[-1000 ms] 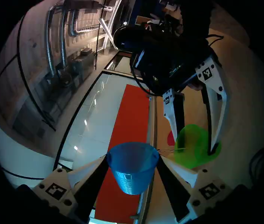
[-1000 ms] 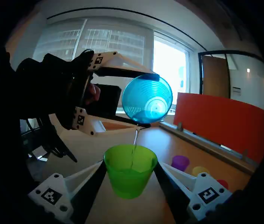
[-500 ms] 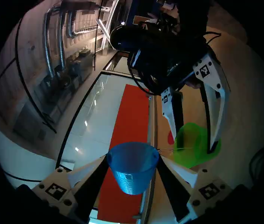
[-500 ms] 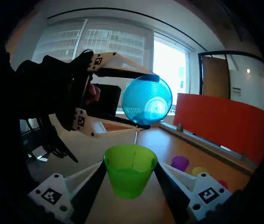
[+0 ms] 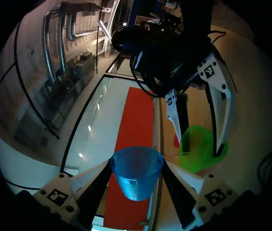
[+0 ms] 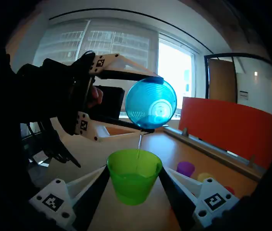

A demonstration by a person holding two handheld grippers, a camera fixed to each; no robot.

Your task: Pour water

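Note:
My left gripper (image 5: 136, 173) is shut on a blue cup (image 5: 136, 171), tipped far over on its side. In the right gripper view the same blue cup (image 6: 151, 103) hangs mouth-forward above a green cup (image 6: 134, 176), and a thin stream of water (image 6: 139, 145) falls from its rim into the green one. My right gripper (image 6: 134, 181) is shut on the green cup, which stands upright and holds some water. In the left gripper view the green cup (image 5: 202, 148) sits between the other gripper's white fingers (image 5: 176, 117), just right of the blue cup.
A wooden table (image 6: 182, 154) lies below, with an orange partition (image 6: 232, 125) along its far edge. Small purple (image 6: 185, 168), yellow (image 6: 206, 176) and red (image 6: 230, 189) cups stand on the table to the right. Black cables (image 6: 57, 152) hang at the left. A hand (image 6: 94, 94) holds the left gripper.
The blue cup has tipped slightly further, its mouth turning more toward the right gripper's camera. The water stream keeps running and both grippers stay nearly still.

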